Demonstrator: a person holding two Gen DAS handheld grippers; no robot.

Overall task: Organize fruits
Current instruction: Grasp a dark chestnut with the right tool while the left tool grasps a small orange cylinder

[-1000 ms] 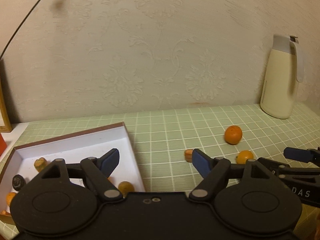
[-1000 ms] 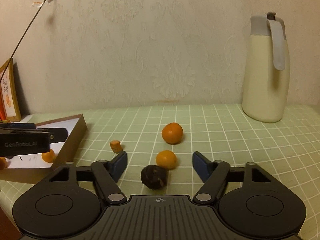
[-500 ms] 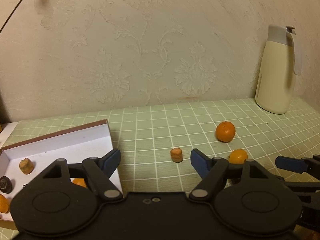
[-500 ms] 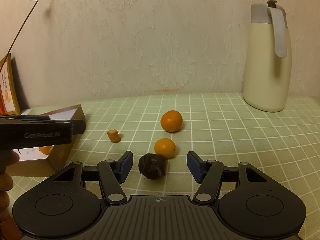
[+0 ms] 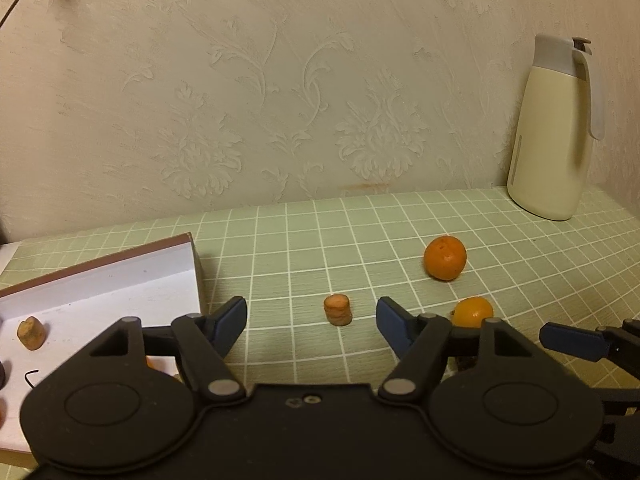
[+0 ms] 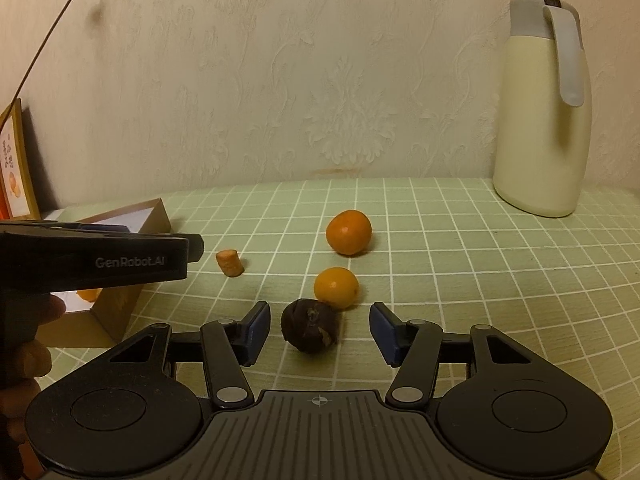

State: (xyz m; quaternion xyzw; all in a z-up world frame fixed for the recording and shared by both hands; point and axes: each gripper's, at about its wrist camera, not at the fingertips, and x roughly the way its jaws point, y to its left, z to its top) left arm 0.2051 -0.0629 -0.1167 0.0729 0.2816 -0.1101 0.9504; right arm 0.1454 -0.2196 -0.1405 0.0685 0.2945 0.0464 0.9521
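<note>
In the right wrist view my right gripper (image 6: 320, 332) is closing around a dark round fruit (image 6: 311, 326) on the table, with a gap still showing on both sides. Just behind it lie a small orange (image 6: 335, 286) and a larger orange (image 6: 348, 232). An orange stub of fruit (image 5: 338, 310) stands upright just ahead of my left gripper (image 5: 311, 322), whose jaws are closing with nothing pressed between them. The white-lined box (image 5: 120, 280) at the left holds several fruit pieces. The left gripper (image 6: 100, 260) also shows side-on in the right wrist view.
A cream thermos jug (image 6: 544, 120) stands at the back right against the wallpapered wall. A framed picture (image 6: 16, 168) leans at the far left. A hand (image 6: 24, 352) holds the left gripper. The green grid cloth (image 5: 320, 240) covers the table.
My left gripper has moved right, away from the box, so the orange stub now lies ahead between its fingers. Both pairs of jaws have narrowed, the right pair around the dark fruit.
</note>
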